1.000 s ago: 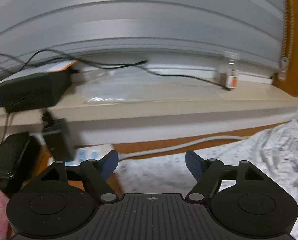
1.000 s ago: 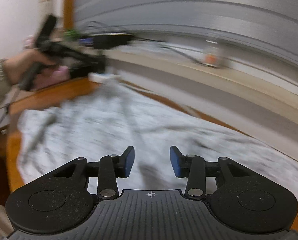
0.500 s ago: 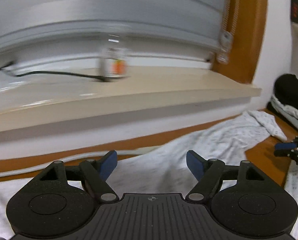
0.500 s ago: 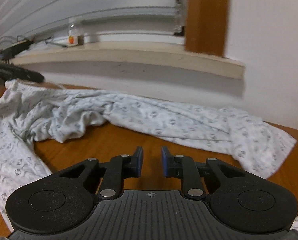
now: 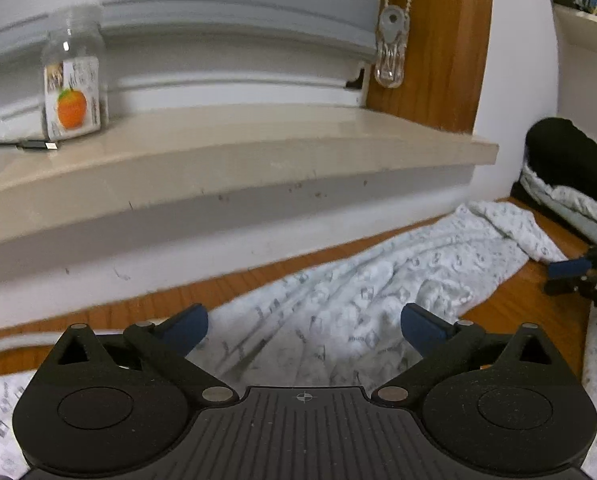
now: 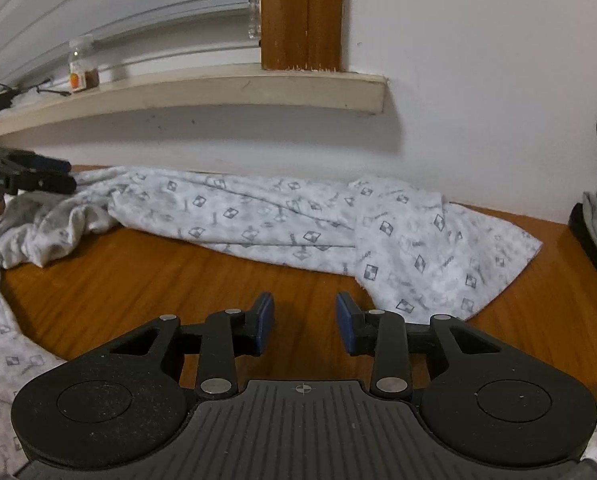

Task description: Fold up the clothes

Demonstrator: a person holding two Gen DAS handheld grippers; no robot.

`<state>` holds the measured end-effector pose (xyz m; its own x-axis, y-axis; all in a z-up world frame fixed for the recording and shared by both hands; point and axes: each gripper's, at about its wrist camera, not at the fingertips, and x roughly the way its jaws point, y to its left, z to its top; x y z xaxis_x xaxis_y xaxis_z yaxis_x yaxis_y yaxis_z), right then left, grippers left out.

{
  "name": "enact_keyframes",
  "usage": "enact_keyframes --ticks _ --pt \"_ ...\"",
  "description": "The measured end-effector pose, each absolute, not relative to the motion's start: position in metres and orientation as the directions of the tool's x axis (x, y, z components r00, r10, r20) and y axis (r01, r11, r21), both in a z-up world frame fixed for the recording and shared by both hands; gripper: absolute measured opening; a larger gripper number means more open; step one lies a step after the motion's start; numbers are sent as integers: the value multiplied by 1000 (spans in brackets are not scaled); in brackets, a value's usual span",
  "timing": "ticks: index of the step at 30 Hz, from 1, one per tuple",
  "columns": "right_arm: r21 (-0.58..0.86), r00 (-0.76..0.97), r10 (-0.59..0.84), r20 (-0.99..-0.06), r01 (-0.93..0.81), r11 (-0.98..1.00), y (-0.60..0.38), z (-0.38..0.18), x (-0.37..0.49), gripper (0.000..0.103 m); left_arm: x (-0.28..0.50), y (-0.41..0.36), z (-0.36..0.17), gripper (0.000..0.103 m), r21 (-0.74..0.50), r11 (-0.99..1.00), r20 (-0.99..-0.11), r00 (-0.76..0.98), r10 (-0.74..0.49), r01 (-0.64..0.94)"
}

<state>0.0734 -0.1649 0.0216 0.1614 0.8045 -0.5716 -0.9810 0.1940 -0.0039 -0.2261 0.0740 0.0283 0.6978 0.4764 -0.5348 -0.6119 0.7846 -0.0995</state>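
A white garment [image 6: 290, 224] printed with small grey diamond motifs lies rumpled and unfolded on my wooden tabletop, one long section stretched along the wall, its end spread flat at right, the rest bunched in creases at left.

Patterned garment [image 6: 282, 224] on wooden table [image 6: 138, 280]

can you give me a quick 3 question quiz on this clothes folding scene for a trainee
1. True or false: the left gripper is clamped on the patterned garment.
2. What lies between the right gripper fingers: (a) cloth, (b) bare wooden table, (c) the bottle?
3. Where does the bottle with the orange label stand?

Key
1. False: its jaws are opening wide, the cloth under them ungripped.
2. b; its jaws are opening too.
3. On the windowsill, beside a cable plug.
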Motion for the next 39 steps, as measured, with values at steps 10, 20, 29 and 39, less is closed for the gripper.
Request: enact_keyframes --ticks 10,20,29,39 --pt "16 149 793 -591 -980 196 -162 20 77 56 -224 80 22 103 -107 771 -582 668 464 -628" --pt "18 152 791 -593 -979 202 -162 18 76 62 -219 81 20 103 -98 770 -604 653 457 -630" --pt "0 173 808 -564 -978 210 -168 25 79 53 -221 76 21 103 -79 776 -602 650 463 -626" --pt "-150 293 730 -617 -955 256 -150 27 108 31 -222 76 22 103 -87 782 -600 659 453 -617"
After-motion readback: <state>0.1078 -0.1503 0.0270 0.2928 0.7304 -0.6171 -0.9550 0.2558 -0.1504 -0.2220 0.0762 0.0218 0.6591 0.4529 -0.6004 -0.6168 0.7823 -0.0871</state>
